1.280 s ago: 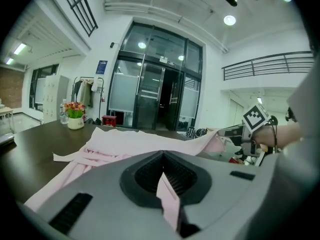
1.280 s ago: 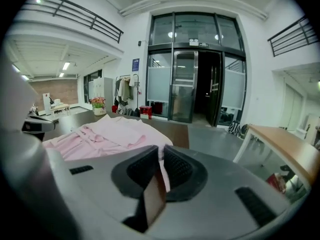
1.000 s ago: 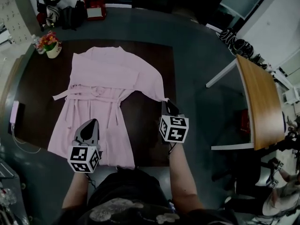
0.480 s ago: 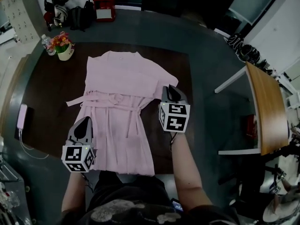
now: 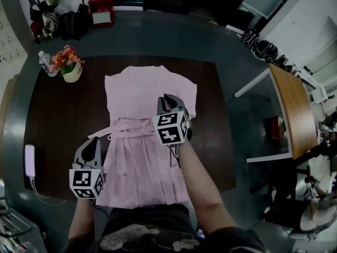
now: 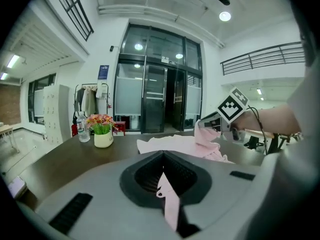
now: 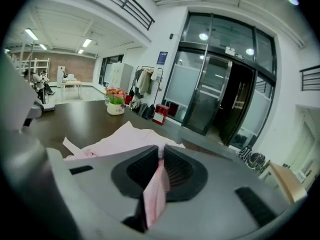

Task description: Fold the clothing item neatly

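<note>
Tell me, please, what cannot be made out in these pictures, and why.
1. Head view: the right gripper covers the spot where it pinches the pink garment.
2. Left gripper view: the left gripper hides the garment's near part with its own body.
3. Head view: the water bottle has a label too small to read.

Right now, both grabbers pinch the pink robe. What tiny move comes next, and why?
Probably lower the right gripper so the flap of pink robe it pinches lies flat: the flap hangs lifted over the robe's middle, not yet resting.

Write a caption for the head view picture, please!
Left gripper and right gripper each pinch the pink garment lying on a dark table.
</note>
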`<state>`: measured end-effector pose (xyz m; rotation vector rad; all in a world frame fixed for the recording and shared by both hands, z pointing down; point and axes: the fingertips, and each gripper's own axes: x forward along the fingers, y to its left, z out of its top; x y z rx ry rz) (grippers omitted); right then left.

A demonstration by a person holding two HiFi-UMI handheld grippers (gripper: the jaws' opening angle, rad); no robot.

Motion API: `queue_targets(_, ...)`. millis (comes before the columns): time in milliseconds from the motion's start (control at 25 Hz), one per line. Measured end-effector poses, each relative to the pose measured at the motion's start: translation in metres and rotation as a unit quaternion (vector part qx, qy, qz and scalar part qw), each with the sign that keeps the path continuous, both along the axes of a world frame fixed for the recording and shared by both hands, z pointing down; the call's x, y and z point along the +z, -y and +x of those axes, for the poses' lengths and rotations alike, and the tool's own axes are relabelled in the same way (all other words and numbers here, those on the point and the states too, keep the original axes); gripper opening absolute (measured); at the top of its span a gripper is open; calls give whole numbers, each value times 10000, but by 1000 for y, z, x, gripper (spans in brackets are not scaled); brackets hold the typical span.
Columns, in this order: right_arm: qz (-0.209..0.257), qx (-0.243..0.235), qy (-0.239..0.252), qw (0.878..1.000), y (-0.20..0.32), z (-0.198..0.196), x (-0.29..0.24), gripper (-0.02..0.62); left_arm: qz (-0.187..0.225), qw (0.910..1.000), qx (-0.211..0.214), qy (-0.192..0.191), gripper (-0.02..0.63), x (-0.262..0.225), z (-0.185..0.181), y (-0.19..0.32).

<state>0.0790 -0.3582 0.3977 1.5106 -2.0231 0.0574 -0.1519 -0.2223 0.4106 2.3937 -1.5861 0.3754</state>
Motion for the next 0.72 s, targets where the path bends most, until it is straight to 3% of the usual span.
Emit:
queue_targets(160, -360, -231, -206, 9989, 12, -45, 41, 25, -187, 9998, 45, -90, 10, 13, -20, 6)
queue_targets(360, -881, -589, -105, 9943, 13, -84, 92, 25, -384, 9992, 61, -115, 11, 29, -38, 10)
queue_targets(520, -955, -1060, 358, 9891, -2, -107, 99, 134, -485, 9988, 41, -108, 11, 35, -39, 10)
queue_targets(600, -797, -1043, 651, 9892, -15, -103, 85, 146, -482, 9988, 24, -105, 10, 33, -33, 8)
queue_targets(720, -644, -463, 1094, 9908, -32, -59, 68, 144, -432, 9991, 10, -57, 11, 27, -21, 4)
